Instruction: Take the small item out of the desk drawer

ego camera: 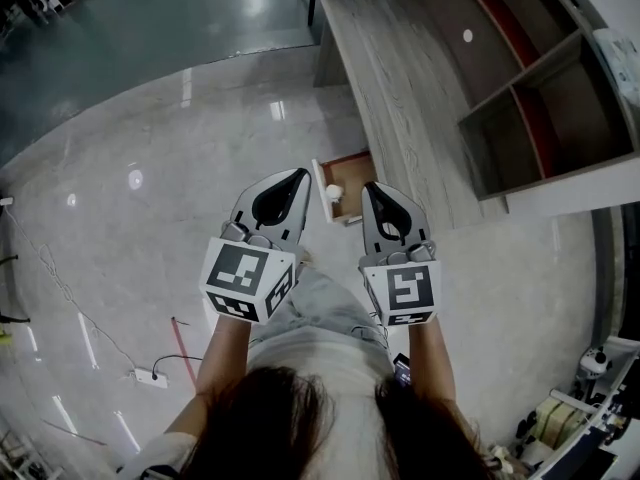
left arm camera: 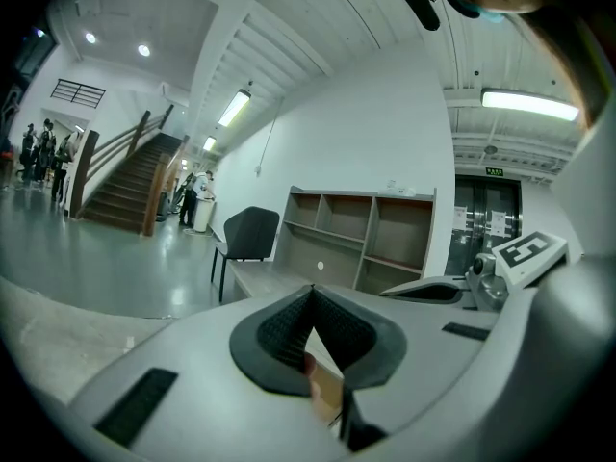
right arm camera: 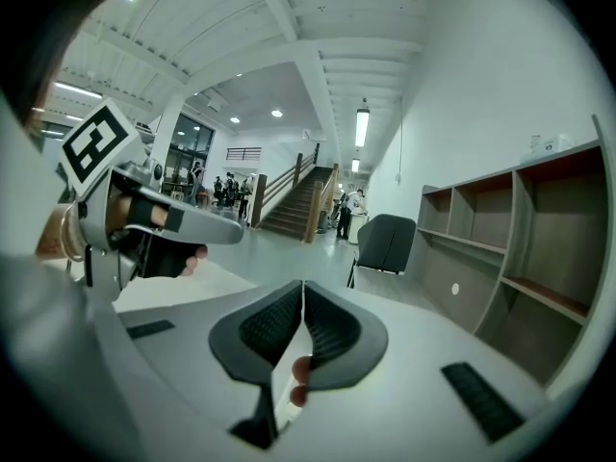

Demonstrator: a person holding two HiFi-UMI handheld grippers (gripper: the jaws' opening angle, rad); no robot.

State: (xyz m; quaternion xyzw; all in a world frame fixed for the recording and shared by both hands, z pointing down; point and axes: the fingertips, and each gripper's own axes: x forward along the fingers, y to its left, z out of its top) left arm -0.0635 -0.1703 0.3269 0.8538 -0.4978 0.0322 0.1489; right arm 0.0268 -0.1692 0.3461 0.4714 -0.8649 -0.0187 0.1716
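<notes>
In the head view, both grippers are held side by side at chest height, pointing toward the desk [ego camera: 400,78]. My left gripper [ego camera: 299,176] is shut with nothing between its pads, and in its own view the jaws [left arm camera: 310,293] meet at the tip. My right gripper [ego camera: 369,187] is also shut and empty, and in its own view [right arm camera: 303,286] the pads are pressed together. Just beyond both tips, the desk drawer [ego camera: 352,168] stands pulled open, showing a reddish-brown inside. A small white item [ego camera: 334,194] sits at the drawer's near left corner, between the two gripper tips.
A grey shelf unit [ego camera: 545,108] with open compartments stands on the desk's right side. A dark chair [left arm camera: 248,234] stands at the desk's far end. Cables and a white power strip [ego camera: 150,375] lie on the floor at the left. Equipment [ego camera: 570,418] stands at the bottom right.
</notes>
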